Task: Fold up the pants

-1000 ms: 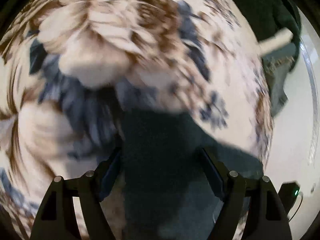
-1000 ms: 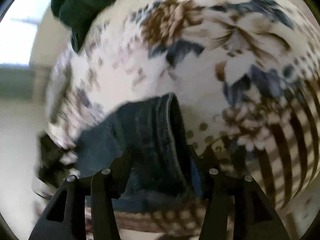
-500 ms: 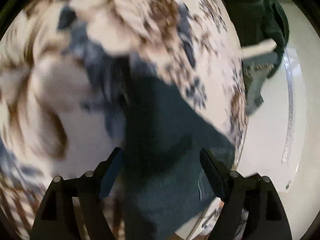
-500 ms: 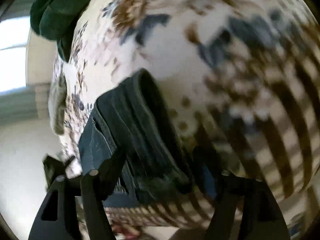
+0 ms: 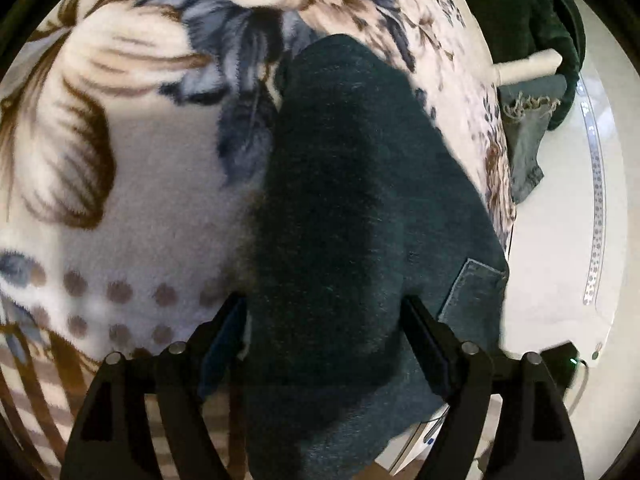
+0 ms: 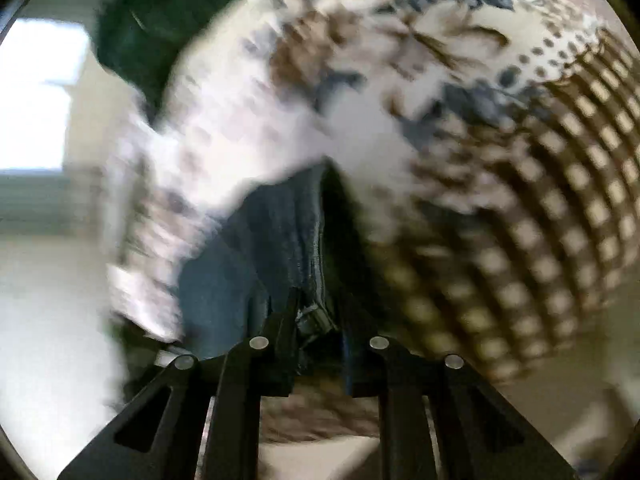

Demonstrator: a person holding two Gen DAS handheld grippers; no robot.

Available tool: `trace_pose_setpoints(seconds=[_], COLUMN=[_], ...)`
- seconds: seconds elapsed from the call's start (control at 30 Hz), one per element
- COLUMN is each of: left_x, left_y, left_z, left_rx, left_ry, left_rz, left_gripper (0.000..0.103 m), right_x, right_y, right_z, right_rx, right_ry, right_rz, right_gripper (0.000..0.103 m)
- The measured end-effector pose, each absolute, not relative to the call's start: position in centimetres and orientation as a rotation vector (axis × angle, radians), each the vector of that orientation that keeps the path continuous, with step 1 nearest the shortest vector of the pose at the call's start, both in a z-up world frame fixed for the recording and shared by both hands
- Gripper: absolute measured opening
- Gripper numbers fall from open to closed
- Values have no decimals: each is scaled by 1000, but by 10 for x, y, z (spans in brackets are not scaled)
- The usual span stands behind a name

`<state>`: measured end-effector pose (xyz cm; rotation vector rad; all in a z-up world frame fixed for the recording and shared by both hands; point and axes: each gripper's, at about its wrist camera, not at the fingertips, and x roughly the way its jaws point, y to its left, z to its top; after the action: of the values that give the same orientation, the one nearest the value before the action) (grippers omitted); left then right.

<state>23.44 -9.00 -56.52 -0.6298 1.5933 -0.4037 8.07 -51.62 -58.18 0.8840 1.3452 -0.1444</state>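
Left wrist view: the left gripper [image 5: 324,320] stands spread wide, fingers either side of the dark denim pants [image 5: 360,200], no pinch visible. Denim runs forward across the floral blanket [image 5: 120,200], its pocket corner overhanging the blanket's right edge above pale floor [image 5: 560,260]. More dark clothing [image 5: 528,20] is heaped far right. Right wrist view, blurred: the right gripper [image 6: 320,312] is clamped on a folded pants [image 6: 280,240] edge, blanket [image 6: 520,200] stretching right, floor [image 6: 48,320] open at left.
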Motion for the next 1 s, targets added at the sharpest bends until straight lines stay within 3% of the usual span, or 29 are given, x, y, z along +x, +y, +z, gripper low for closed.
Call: trace_pose_setpoints(seconds=[0.07, 0.17, 0.23, 0.27, 0.37, 0.57, 0.7, 0.77, 0.83, 0.97, 1.0], left_x=[235, 234, 235, 235, 236, 239, 239, 240, 238, 231, 230], left_y=[-90, -87, -88, -88, -93, -102, -100, -99, -99, -102, -101], left_z=[-566, -567, -570, -574, -583, -580, -583, -582, -578, -559, -556], left_rx=[-625, -642, -667, -683, -712, -676, -694, -705, -695, -586, -585], left_ry=[1598, 1598, 1594, 1589, 1580, 1588, 1582, 1582, 1569, 1506, 1499], left_rz=[-405, -414, -437, -450, -465, -468, -466, -466, -476, -524, -535], left_gripper=[79, 81, 86, 91, 101, 102, 102, 101, 101, 54, 48], right_x=[73, 61, 58, 58, 66, 90, 110, 113, 116, 113, 113], right_y=[-527, -541, -542, -541, -527, -512, -495, -489, -486, -482, -480], right_z=[-604, -619, -625, -630, -663, -659, -664, -670, -665, -647, -642], right_rx=[967, 1195, 1278, 1303, 1398, 1451, 1339, 1338, 1295, 1251, 1244], right_ry=[1394, 1318, 1246, 1234, 1258, 1111, 1222, 1223, 1234, 1209, 1205], right_rz=[-131, -59, 6, 36, 106, 167, 163, 133, 96, 58, 52], right_gripper=[31, 65, 96, 99, 99, 102, 100, 96, 75, 51, 48])
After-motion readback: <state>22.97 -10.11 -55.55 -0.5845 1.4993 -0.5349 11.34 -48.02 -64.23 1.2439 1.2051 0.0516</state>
